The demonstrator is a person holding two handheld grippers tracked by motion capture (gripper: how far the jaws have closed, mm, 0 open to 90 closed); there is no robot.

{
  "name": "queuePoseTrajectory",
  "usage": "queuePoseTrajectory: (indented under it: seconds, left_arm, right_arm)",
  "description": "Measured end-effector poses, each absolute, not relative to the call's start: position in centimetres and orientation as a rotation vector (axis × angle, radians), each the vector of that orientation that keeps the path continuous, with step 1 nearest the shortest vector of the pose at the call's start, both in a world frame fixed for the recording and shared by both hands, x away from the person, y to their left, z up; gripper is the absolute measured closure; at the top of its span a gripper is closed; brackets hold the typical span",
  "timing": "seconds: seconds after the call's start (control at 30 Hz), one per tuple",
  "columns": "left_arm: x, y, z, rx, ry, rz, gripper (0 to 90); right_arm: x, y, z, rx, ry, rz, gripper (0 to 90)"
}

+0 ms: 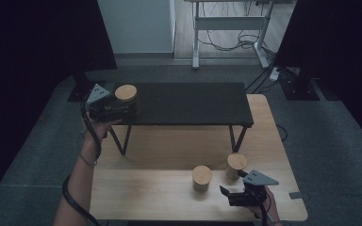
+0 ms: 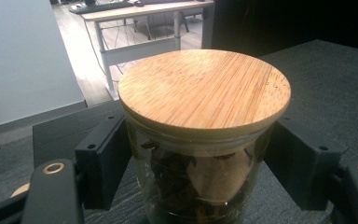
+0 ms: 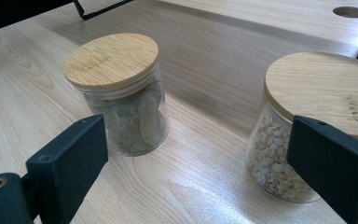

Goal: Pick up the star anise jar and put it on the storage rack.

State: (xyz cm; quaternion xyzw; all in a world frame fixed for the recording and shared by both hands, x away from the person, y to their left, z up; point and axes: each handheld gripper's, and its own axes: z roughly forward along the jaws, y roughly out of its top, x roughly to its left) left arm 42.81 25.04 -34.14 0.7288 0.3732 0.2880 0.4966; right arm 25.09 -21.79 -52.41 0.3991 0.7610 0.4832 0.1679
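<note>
A glass jar with a bamboo lid (image 1: 126,92) and dark contents stands on the left end of the low black table (image 1: 193,103). My left gripper (image 1: 128,106) is shut on it, with the pads against the glass just under the lid (image 2: 205,88). On the wooden table (image 1: 160,197) stand two more bamboo-lidded jars. One holds pale green leaves (image 3: 121,93) and the other holds small white pieces (image 3: 298,116). My right gripper (image 1: 232,182) rests near the front right edge. It is open, and the two jars stand a little beyond its wide jaws (image 3: 198,140).
The black table stands on thin legs (image 1: 122,139) over the back of the wooden one. A white desk frame (image 1: 231,23) with loose cables stands behind, with dark stands at both sides. A round hole (image 3: 350,11) is cut in the wooden top.
</note>
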Motion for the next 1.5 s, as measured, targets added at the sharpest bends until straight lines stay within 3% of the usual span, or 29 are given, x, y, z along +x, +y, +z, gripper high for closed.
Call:
queuePoseTrajectory:
  seconds: [0.43, 0.7, 1.5]
  left_arm:
    - [42.7, 25.2, -34.2, 1.769, 0.914, 0.682, 21.3]
    - [42.4, 25.0, -34.2, 1.761, 0.932, 0.705, 11.7]
    - [38.6, 25.3, -34.2, 1.731, 0.911, 0.754, 11.2]
  right_arm:
    - [25.1, -21.8, -52.4, 1.132, 2.165, 1.372, 4.8]
    - [25.0, -21.7, -52.4, 1.131, 2.165, 1.371, 4.7]
    - [24.9, -21.9, -52.0, 1.130, 2.152, 1.392, 4.8]
